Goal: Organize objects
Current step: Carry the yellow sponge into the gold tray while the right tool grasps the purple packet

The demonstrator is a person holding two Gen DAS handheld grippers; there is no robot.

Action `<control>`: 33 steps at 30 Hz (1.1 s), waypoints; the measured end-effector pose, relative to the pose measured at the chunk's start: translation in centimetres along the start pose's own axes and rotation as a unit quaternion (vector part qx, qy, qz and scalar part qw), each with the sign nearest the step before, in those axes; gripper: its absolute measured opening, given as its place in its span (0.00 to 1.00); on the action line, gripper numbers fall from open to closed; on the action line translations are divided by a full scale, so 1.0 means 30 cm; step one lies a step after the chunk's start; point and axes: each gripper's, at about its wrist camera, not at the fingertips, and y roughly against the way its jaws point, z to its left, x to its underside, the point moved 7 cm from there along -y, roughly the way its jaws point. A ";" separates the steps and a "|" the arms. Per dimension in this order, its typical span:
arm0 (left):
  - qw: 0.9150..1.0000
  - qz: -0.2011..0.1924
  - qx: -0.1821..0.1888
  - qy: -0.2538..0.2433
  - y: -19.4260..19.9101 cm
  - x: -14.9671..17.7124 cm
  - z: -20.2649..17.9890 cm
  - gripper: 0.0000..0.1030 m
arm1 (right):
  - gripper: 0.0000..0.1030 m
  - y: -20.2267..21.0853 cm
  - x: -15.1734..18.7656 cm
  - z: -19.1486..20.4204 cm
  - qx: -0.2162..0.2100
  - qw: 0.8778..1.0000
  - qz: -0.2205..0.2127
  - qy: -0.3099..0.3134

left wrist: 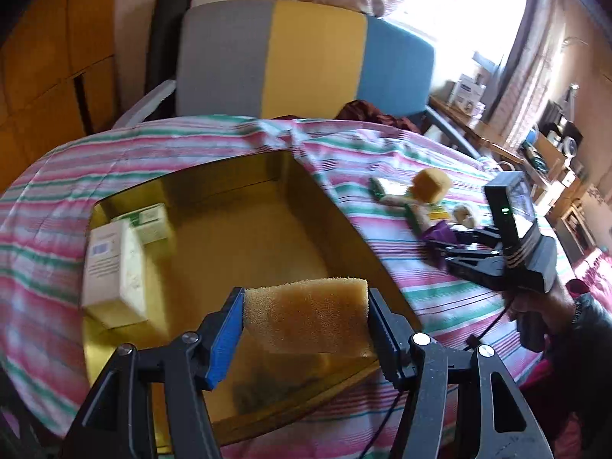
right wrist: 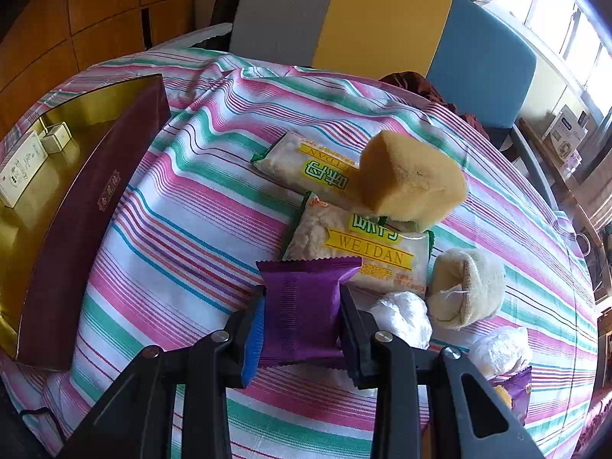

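Sponge (left wrist: 306,313) sits pinched between the left tongs (left wrist: 306,325), held up over the gold box (left wrist: 244,206). Inside the box, at its far left side, lie a white carton (left wrist: 113,267) and a smaller green and white carton (left wrist: 151,220), touching each other. The box rests on the striped cloth (left wrist: 382,160) that covers the counter.

The right tongs (right wrist: 302,325) squeeze a purple packet (right wrist: 306,306), just above the cloth. Behind the packet lie two clear snack bags (right wrist: 355,244) with yellow labels. A second sponge (right wrist: 409,179) leans on those bags. A cream sock (right wrist: 466,287) and a white crumpled bag (right wrist: 401,313) sit just right of the packet.
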 end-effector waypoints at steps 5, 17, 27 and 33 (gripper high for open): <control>0.998 0.007 -0.051 0.039 0.032 0.051 0.172 0.61 | 0.33 -0.001 0.002 -0.003 -0.002 1.000 0.003 -0.005; 0.987 0.030 -0.136 0.081 -0.012 0.127 0.395 0.62 | 0.33 -0.002 0.002 -0.004 -0.003 1.000 0.004 -0.007; 0.982 0.010 -0.173 0.072 -0.049 0.091 0.436 0.70 | 0.33 -0.001 0.003 -0.007 -0.001 1.000 0.004 -0.006; 0.978 -0.009 -0.203 0.047 -0.036 0.082 0.438 0.70 | 0.33 -0.001 0.004 -0.008 0.000 1.000 0.004 -0.005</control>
